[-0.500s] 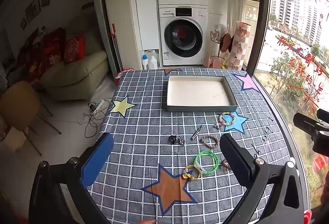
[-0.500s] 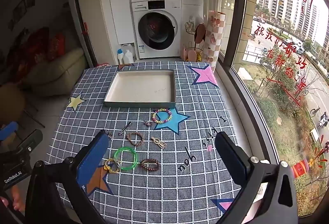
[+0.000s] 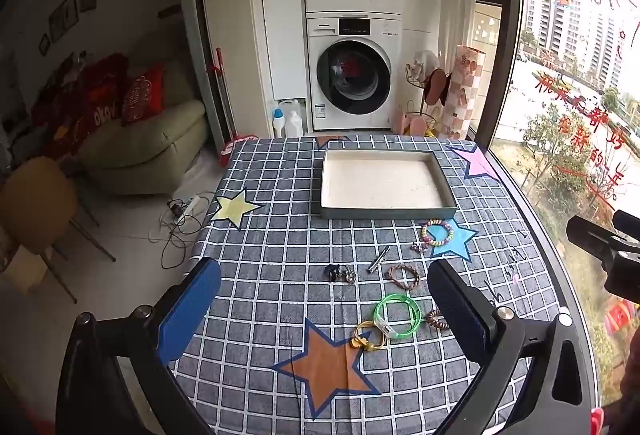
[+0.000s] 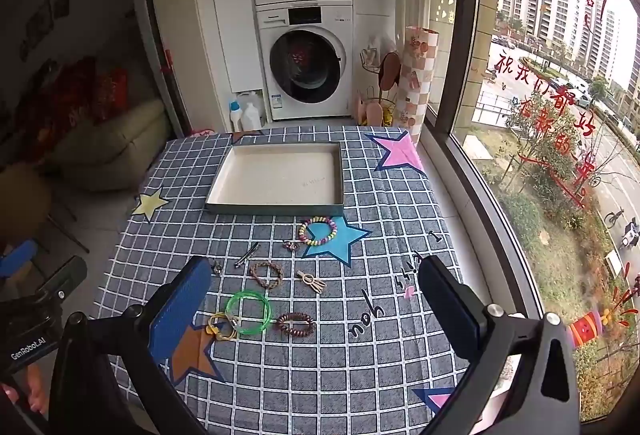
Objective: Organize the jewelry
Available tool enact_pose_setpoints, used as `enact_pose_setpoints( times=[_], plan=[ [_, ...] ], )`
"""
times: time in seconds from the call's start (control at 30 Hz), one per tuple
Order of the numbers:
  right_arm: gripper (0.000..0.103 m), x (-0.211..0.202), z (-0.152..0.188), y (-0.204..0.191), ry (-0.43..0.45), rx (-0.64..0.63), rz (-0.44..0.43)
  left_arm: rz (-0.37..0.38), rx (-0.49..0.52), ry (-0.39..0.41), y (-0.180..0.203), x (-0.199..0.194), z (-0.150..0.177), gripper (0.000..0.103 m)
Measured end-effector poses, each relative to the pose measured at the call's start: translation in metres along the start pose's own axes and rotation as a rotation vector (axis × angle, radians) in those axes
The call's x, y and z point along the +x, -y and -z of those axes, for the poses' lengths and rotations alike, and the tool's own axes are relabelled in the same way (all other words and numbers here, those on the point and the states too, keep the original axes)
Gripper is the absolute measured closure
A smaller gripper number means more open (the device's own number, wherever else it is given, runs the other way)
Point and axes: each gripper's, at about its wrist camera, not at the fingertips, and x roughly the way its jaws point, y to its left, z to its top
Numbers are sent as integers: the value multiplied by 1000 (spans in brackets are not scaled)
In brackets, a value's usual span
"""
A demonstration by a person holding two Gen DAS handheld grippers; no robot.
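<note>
An empty grey tray (image 3: 384,213) (image 4: 276,209) sits at the far middle of the checked tablecloth. Jewelry lies in front of it: a pastel bead bracelet (image 3: 437,232) (image 4: 318,230), a metal clip (image 3: 378,258) (image 4: 247,254), a braided brown bracelet (image 3: 404,276) (image 4: 266,274), a green ring (image 3: 397,310) (image 4: 248,306), a yellow ring (image 3: 366,335) (image 4: 219,327), a dark bead bracelet (image 4: 295,324), a wooden clip (image 4: 312,281) and a dark charm (image 3: 339,272). My left gripper (image 3: 324,311) and right gripper (image 4: 316,307) hover open and empty above the near table.
A washer and dryer stack (image 3: 352,71) stands beyond the table. A window (image 4: 560,115) runs along the right edge. A sofa (image 3: 148,147) and a chair (image 3: 36,207) stand on the left. Cables (image 3: 180,219) lie on the floor.
</note>
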Motion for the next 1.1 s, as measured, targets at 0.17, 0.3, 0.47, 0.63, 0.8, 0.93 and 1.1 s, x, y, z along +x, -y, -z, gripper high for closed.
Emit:
enact_pose_setpoints(
  times=[0.17, 0.3, 0.47, 0.63, 0.8, 0.93, 1.1],
  plan=[
    [0, -2, 5, 0, 12, 2, -3, 0, -1, 3, 1, -1, -1, 0],
    [0, -4, 4, 0, 13, 2, -6, 0, -8, 3, 0, 1, 0, 0],
    [0, -5, 6, -1, 17, -3, -13, 1, -11, 4, -2, -1, 1, 0],
    [0, -5, 6, -2, 18, -2, -13, 3, -11, 8, -1, -2, 1, 0],
    [0, -6, 6, -2, 20, 1, -14, 7, -13, 14, -1, -3, 0, 0],
    [0, -6, 5, -2, 20, 1, -15, 11, -15, 24, -1, -6, 1, 0],
    [0, -6, 5, -2, 21, 2, -15, 13, -15, 29, 0, -6, 1, 0]
  ],
)
